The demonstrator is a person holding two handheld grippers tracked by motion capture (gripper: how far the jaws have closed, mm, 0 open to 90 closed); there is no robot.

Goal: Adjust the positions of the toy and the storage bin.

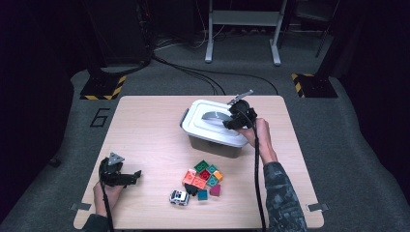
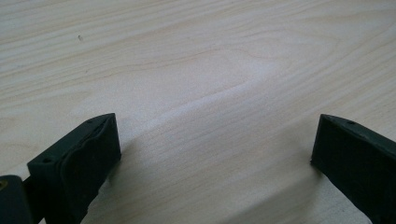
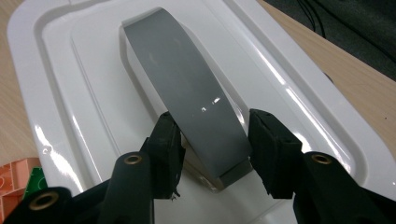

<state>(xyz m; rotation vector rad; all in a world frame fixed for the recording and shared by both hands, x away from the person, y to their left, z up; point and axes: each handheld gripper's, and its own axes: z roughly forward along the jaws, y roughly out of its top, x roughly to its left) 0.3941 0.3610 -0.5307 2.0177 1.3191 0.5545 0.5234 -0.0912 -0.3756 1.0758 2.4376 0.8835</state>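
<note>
Wood grain runs across the pale table we work at, which stands on grey carpet in a dark room, with black cables, hazard-striped stand bases and a grey frame behind it. On the far right part of the table sits the box, grey-walled under a white lid. Its long axis runs from far left to near right in the high view. The grey handle arches along the lid's middle.

Our right gripper is over the near end of that handle, one jaw on each side of the strap; the jaws are close to it, but we cannot tell whether they press it.

Nearer us, in front of the box, lies a cluster of coloured blocks with a small toy car just beside them.

Our left gripper rests low at the table's near left, well apart from everything, jaws spread wide over bare wood.
</note>
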